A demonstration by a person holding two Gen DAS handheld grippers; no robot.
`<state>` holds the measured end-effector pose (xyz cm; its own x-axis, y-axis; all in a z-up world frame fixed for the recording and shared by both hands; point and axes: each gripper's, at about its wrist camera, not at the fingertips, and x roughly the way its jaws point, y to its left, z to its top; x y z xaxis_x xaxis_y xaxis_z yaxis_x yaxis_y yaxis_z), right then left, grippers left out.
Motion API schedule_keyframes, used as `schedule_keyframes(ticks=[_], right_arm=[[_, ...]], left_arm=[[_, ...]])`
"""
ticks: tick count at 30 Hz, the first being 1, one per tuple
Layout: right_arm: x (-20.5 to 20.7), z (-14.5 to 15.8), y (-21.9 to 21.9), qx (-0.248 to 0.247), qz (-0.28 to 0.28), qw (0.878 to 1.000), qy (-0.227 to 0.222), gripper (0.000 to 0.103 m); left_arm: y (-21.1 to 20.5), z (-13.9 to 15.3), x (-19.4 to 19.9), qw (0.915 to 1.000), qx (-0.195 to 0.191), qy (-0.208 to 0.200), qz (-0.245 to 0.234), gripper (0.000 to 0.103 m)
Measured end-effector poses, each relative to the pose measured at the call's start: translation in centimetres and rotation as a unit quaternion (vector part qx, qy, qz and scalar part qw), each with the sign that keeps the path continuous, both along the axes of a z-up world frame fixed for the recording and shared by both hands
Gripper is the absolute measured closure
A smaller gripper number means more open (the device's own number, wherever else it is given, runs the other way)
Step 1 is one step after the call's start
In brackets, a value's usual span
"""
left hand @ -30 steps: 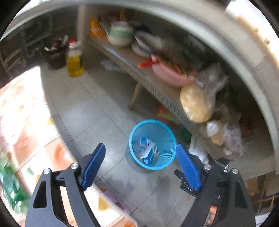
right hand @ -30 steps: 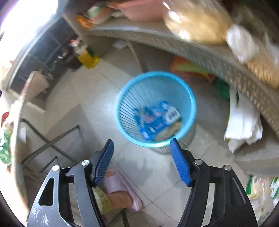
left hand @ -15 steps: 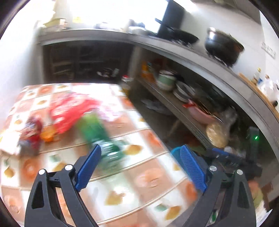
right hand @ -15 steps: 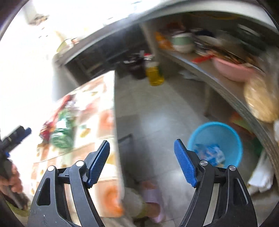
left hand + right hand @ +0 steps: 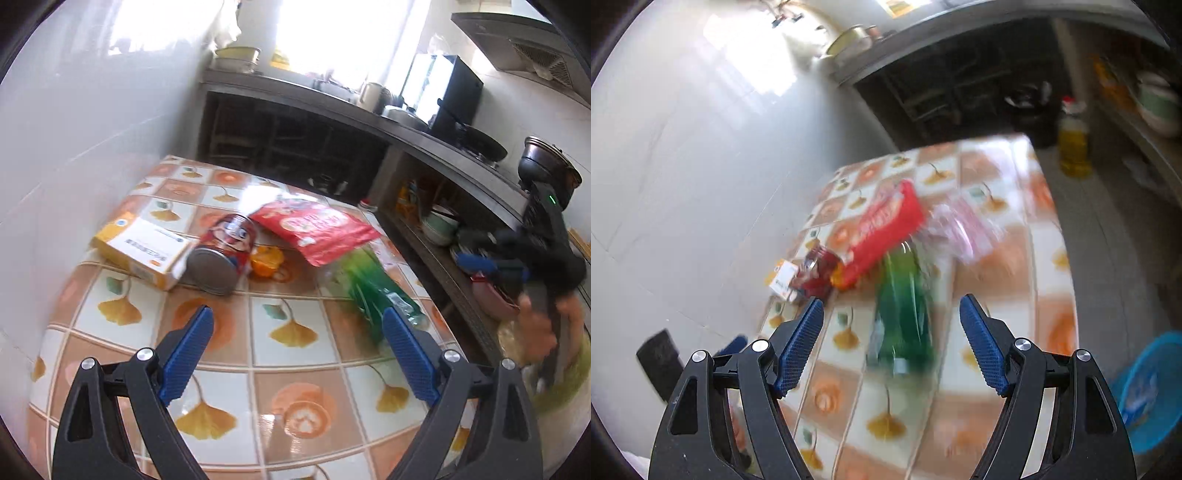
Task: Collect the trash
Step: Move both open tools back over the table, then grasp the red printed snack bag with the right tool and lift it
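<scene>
Kitchen table (image 5: 295, 354), white-yellow box (image 5: 142, 251), label unreadable, red can (image 5: 223, 254)

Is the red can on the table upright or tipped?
Tipped: the red can lies on its side, its round metal end facing the camera, beside the yellow-white box.

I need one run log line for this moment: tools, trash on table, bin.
left tool: open, empty | right tool: open, empty | table: green bottle, can, red packet, box | blue bin: floor

Desk (image 5: 295, 354), leaf-patterned tile cover. Lying on it: yellow-white box (image 5: 142, 251), red can (image 5: 225, 254) on its side touching box, red bag (image 5: 317, 229), green bottle (image 5: 376, 291), orange scrap (image 5: 266, 260).
</scene>
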<state>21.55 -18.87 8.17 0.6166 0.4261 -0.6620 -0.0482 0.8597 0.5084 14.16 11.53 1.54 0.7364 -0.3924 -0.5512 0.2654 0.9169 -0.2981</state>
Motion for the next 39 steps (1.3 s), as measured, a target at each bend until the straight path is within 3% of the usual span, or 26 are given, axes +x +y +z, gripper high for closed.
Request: schedule_keyframes(ticks=[4,12,17,20,25,33,39], right_arm=[[5.1,-0.9,0.1,0.036,0.004,0.999,0.029,0.03],[17.0,-5.1,2.4,0.005,0.057,0.99,0.125,0.03],[21.6,-8.3,3.0,0.025,0.066,0.981,0.178,0.03],[22.7,-9.1,4.4,0.017,0.097,0.976,0.195,0.035],[23.3,-9.3,6.0,-0.003,0.119,0.973,0.2,0.063],[22.2,-7.5,8.1,-0.033,0.138,0.975,0.174,0.093],[20.6,-4.7,9.2,-0.033,0.136,0.981,0.134,0.098]], left_arm=[[0.5,-0.5,0.0,0.9999,0.003,-0.016,-0.004,0.012],[-1.1,-1.5,1.0,0.9988,-0.004,-0.013,-0.048,0.012],[-1.6,-1.6,1.6,0.9976,-0.012,-0.011,-0.067,0.012],[-1.8,-1.6,1.7,0.9969,-0.013,-0.012,-0.077,0.012],[-1.7,-2.1,2.0,0.9967,-0.016,-0.005,-0.08,0.012],[0.0,-2.7,2.1,0.998,-0.031,0.007,-0.054,0.012],[2.9,-2.7,2.1,0.9987,-0.05,0.013,-0.003,0.012]])
